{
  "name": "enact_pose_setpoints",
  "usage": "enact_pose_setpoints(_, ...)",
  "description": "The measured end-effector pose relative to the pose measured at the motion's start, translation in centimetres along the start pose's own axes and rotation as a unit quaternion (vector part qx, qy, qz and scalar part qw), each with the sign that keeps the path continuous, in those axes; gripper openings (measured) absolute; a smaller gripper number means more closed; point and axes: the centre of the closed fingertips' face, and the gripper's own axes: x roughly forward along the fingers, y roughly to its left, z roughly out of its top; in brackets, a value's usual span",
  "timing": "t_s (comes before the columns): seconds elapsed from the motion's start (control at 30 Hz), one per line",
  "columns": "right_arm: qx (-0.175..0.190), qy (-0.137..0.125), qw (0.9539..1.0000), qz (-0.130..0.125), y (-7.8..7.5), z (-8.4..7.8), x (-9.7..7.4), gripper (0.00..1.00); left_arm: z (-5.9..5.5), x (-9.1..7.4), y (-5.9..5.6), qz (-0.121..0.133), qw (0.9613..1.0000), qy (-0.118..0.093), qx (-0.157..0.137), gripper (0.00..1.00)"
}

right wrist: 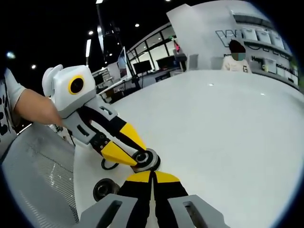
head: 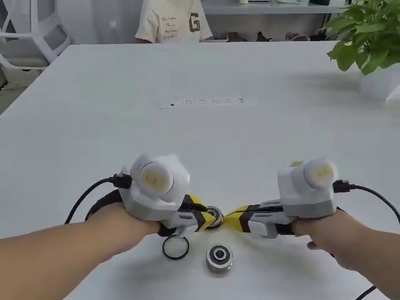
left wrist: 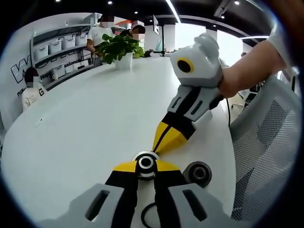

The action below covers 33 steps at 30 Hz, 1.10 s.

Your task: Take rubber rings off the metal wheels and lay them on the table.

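A small metal wheel (head: 214, 216) hangs just above the table, and my left gripper (head: 205, 219) is shut on it. In the left gripper view the wheel (left wrist: 146, 163) sits between my yellow jaw tips. My right gripper (head: 230, 216) comes in from the right, shut, with its tips against the wheel's rim (right wrist: 146, 160). I cannot tell whether they pinch rubber. A loose black rubber ring (head: 175, 247) lies flat on the table below the left gripper. A second wheel (head: 219, 257) rests beside it, also in the left gripper view (left wrist: 197, 173).
The white table (head: 206, 137) stretches far ahead. A potted plant (head: 365, 34) stands at the far right corner. A person in a pale shirt (head: 172, 22) is at the far edge. A mesh chair (left wrist: 266, 142) is beside the table's near edge.
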Motion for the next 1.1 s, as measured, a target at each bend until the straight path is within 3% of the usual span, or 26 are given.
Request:
enact_pose_setpoints(0.2, 0.027, -0.02, 0.9994, -0.009, -0.3, 0.7, -0.4, 0.0, 0.1, 0.1, -0.4, 0.0, 1.0, 0.0, -0.001, 0.07)
enact_pose_setpoints(0.6, 0.033, -0.027, 0.9988, -0.023, -0.4, 1.1, -0.7, 0.0, 0.5, 0.6, -0.3, 0.009, 1.0, 0.003, 0.001, 0.06)
enact_pose_setpoints(1.1, 0.034, -0.036, 0.9988, 0.0, 0.9, 1.6, -0.3, 0.0, 0.5, 0.7, -0.2, 0.012, 0.9999, 0.005, 0.006, 0.06)
